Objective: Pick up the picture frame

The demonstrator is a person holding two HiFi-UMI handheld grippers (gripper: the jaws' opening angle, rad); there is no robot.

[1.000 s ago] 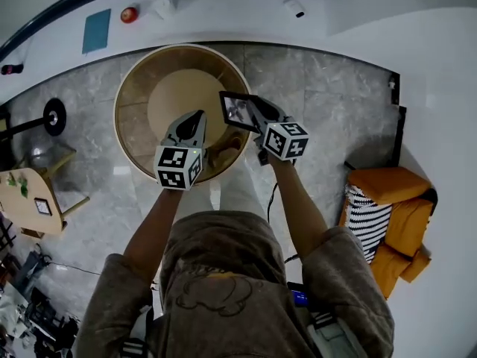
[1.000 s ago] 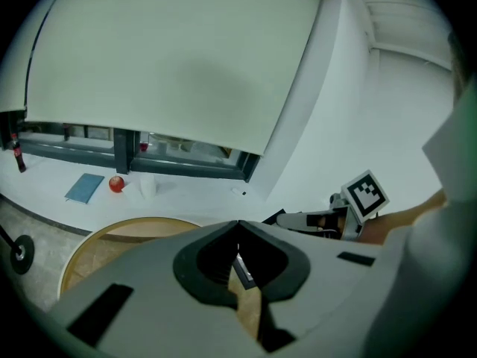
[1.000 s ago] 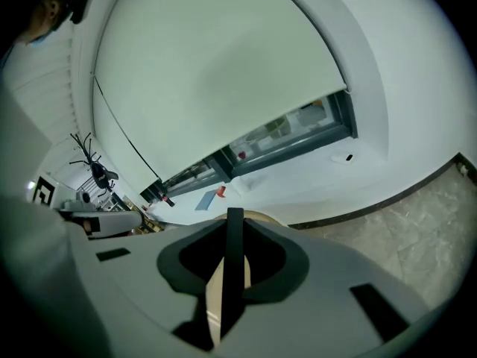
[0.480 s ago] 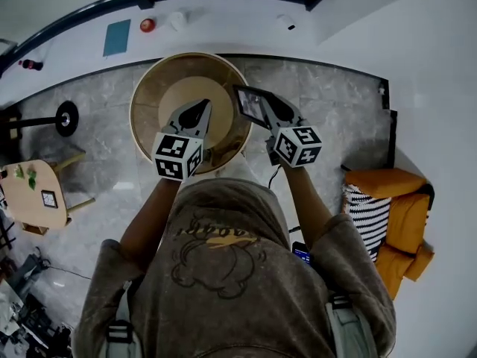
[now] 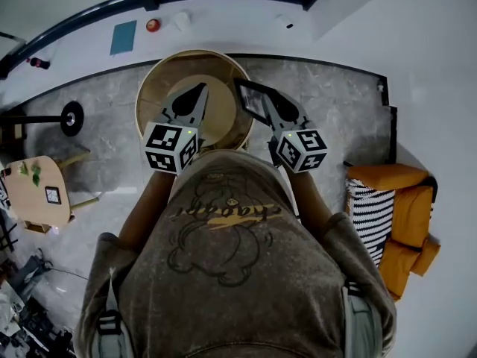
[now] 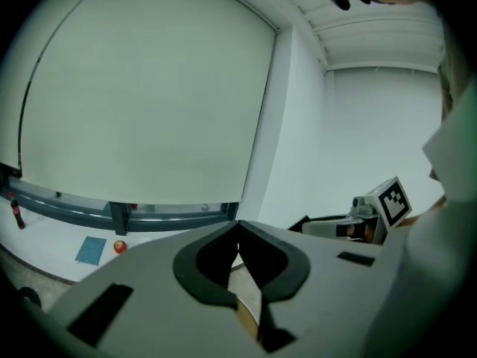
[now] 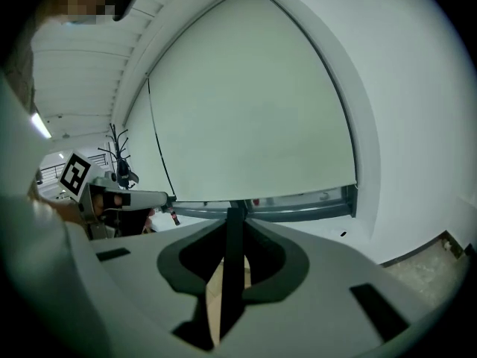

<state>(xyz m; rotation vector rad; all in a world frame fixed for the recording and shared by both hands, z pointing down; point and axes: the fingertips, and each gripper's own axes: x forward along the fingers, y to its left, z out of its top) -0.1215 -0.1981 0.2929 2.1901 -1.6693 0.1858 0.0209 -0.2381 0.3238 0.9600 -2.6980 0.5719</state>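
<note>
The picture frame (image 5: 250,101), dark-rimmed with a pale picture, hangs in the air over the right edge of the round wooden table (image 5: 151,99). My right gripper (image 5: 267,104) is shut on it. In the right gripper view the frame (image 7: 231,289) shows edge-on as a dark bar clamped between the jaws of the right gripper (image 7: 232,218). My left gripper (image 5: 200,89) hovers above the table beside it, shut with nothing in it. In the left gripper view the left gripper (image 6: 238,226) has its tips touching.
An orange armchair (image 5: 399,222) with a striped cushion stands at the right. A small wooden side table (image 5: 33,192) and a black floor stand (image 5: 71,118) are at the left. A white wall with a blue panel (image 5: 123,37) runs behind the round table.
Both grippers have risen away from the table top, the right one carrying the picture frame up with it. The person's body now fills more of the head view.
</note>
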